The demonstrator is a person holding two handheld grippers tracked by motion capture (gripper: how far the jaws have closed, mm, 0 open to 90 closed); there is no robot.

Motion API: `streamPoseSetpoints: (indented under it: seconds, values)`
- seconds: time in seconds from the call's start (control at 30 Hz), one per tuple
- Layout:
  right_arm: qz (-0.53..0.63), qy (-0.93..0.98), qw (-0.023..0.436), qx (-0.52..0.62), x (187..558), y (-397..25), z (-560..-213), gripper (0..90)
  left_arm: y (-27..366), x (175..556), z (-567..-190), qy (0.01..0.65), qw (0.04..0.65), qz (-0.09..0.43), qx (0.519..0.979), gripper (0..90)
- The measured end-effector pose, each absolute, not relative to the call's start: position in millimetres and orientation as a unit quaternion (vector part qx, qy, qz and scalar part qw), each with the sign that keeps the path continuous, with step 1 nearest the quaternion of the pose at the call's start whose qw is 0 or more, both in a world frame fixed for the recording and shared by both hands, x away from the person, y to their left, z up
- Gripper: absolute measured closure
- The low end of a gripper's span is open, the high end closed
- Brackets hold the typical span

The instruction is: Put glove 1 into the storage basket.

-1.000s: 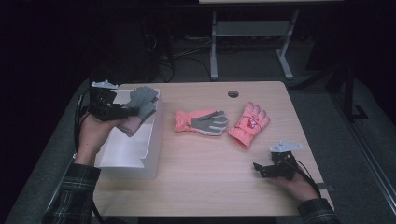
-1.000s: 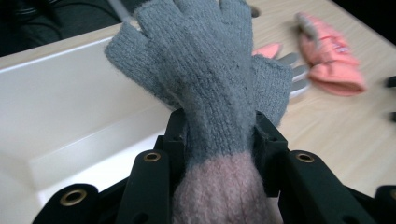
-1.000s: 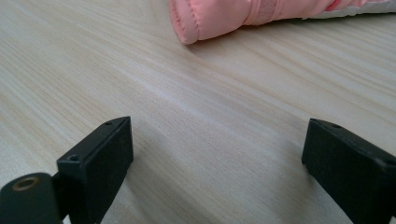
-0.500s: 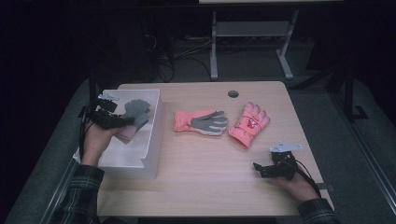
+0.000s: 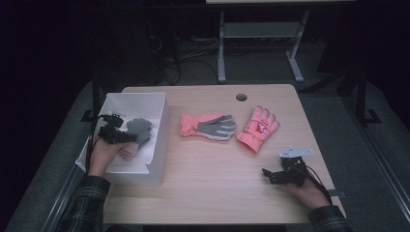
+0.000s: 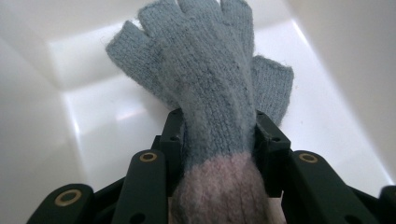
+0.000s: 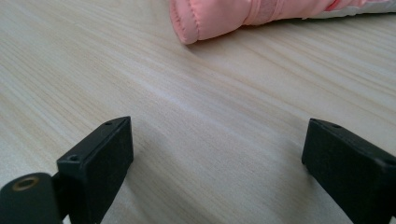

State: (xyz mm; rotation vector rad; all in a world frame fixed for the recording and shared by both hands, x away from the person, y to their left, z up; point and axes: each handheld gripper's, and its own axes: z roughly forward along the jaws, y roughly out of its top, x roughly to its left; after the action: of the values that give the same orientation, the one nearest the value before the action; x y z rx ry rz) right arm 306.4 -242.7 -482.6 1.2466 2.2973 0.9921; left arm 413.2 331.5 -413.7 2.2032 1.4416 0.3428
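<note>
My left gripper (image 5: pixel 129 137) is shut on a grey knitted glove (image 5: pixel 139 128) with a pale pink cuff, held low inside the white box (image 5: pixel 159 140) at the table's left. Seen from the left gripper view, the grey glove (image 6: pixel 210 84) lies between the jaws, fingers spread toward the box floor (image 6: pixel 93 121). Two pink ski gloves lie mid-table: one palm-up with a grey palm (image 5: pixel 209 126), one with a patterned back (image 5: pixel 258 128). My right gripper (image 5: pixel 267 174) rests open near the front right edge. In the right gripper view its jaws stand wide apart (image 7: pixel 217 158), with a pink glove cuff (image 7: pixel 210 18) ahead.
A round cable hole (image 5: pixel 241 97) sits near the table's far edge. Behind the table stands a metal stand (image 5: pixel 258 38) on the dark floor. Bare wood (image 5: pixel 212 183) stretches between the box and the right gripper.
The left gripper has carried the grey glove down and toward the person, from above the box's far rim into the box. The right gripper has stayed put.
</note>
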Motion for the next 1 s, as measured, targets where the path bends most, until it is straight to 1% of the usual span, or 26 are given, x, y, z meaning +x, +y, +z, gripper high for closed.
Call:
streamPoseSetpoints:
  seconds: [0.07,0.1,0.17,0.2,0.23,0.27,0.3,0.4,0.53,0.7,0.83,1.0]
  values:
    - [0.35,0.809,0.173,0.439,306,-243,-483,8.3,331,414,-419,0.528,0.229,0.12,0.809,60.0]
    - [0.349,0.808,0.172,0.442,306,-242,-483,8.4,330,414,-421,0.531,0.222,0.117,0.809,56.8]
    - [0.349,0.809,0.173,0.44,306,-243,-483,8.4,329,414,-421,0.532,0.226,0.118,0.807,53.1]
    - [0.349,0.809,0.173,0.44,306,-243,-483,8.4,329,414,-421,0.534,0.226,0.116,0.806,53.1]
    - [0.349,0.809,0.173,0.44,306,-243,-483,8.4,329,414,-422,0.536,0.224,0.115,0.806,48.7]
    - [0.349,0.809,0.173,0.44,306,-243,-483,8.4,328,415,-423,0.536,0.223,0.114,0.806,48.7]
    - [0.349,0.809,0.173,0.44,306,-243,-483,8.4,327,414,-423,0.538,0.224,0.116,0.805,46.6]
    - [0.349,0.809,0.173,0.44,306,-243,-483,8.4,326,414,-423,0.538,0.225,0.127,0.802,37.5]
    - [0.349,0.809,0.173,0.441,306,-243,-483,8.4,325,414,-418,0.54,0.241,0.142,0.794,29.5]
    - [0.349,0.809,0.173,0.441,306,-243,-483,8.4,323,414,-406,0.532,0.261,0.146,0.792,23.2]
    - [0.349,0.809,0.173,0.441,306,-243,-483,8.4,321,412,-388,0.519,0.276,0.157,0.793,21.4]
    - [0.349,0.809,0.173,0.441,306,-243,-483,8.4,315,408,-363,0.498,0.304,0.158,0.797,16.2]
